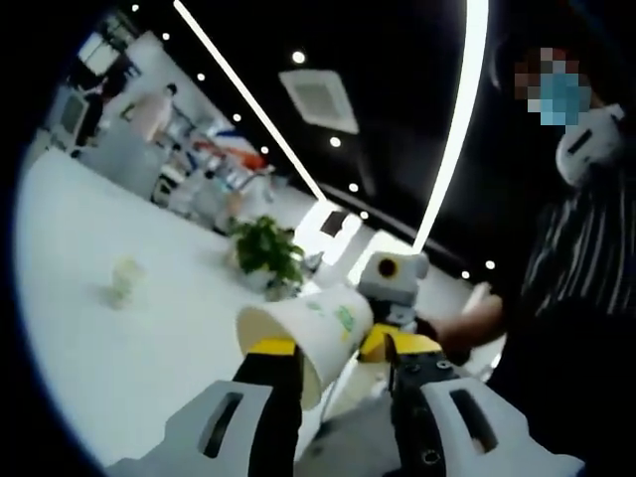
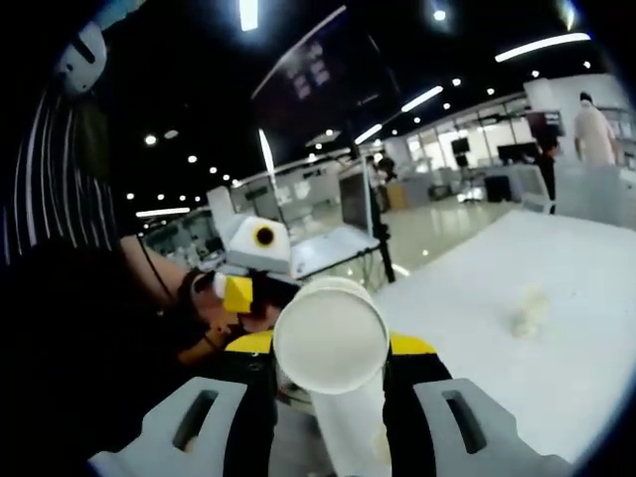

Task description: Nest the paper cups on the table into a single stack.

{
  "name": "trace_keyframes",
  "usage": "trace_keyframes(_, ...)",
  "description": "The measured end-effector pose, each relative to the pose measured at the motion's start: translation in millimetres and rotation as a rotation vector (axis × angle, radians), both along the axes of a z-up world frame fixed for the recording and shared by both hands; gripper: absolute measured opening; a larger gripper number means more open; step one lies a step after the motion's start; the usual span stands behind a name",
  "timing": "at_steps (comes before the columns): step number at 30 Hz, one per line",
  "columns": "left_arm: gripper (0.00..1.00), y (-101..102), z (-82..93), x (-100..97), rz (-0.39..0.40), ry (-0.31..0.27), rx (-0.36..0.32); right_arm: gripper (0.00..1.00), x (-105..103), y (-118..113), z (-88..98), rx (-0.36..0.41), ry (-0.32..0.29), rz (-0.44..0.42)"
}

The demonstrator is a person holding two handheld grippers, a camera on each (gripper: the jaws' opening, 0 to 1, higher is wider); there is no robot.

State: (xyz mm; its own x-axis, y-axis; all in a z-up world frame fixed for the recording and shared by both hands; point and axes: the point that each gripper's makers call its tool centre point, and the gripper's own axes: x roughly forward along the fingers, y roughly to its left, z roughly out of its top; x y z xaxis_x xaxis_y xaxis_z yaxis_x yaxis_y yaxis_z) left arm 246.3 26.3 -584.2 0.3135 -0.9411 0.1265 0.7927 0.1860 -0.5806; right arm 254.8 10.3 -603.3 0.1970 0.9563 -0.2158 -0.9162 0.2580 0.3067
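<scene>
Left gripper (image 1: 343, 350): black fingers (image 1: 273, 383) with yellow pads, pinching a white paper cup (image 1: 308, 336) that lies sideways between them, its open mouth turned toward the camera and its tapered body pointing away.
Cup surface: smooth matte paper with a rolled rim and a small green print on the side.
Right gripper (image 2: 330, 348): yellow-tipped black fingers (image 2: 412, 363) closed on a second paper cup (image 2: 331, 336), whose flat round bottom faces the camera; its wall runs down between the fingers.
Other gripper: the right one shows in the left gripper view (image 1: 393, 283) just beyond the held cup; the left one shows in the right gripper view (image 2: 248, 268), held in a person's hand (image 2: 204, 318).
Tabletop (image 1: 89, 288): broad, white, smooth and glossy.
On the tabletop: a small pale blurred thing (image 1: 123, 280), possibly another cup, well apart from both grippers (image 2: 529, 313).
Plant (image 1: 266, 248): leafy, green, at the far edge.
</scene>
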Motion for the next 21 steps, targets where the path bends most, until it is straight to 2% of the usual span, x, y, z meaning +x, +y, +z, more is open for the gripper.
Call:
trace_keyframes(8, 0.13, 1.6, -0.9, -0.2, -0.002, 0.003, -0.004, 0.38, -6.4, 0.9, -0.5, 0.021, 0.012, 0.019)
trace_keyframes(21, 0.07, 0.2, 2.1, -6.8, -0.050, 0.065, -0.055, 0.38, -9.6, 2.7, -2.6, 0.049, 0.034, 0.053)
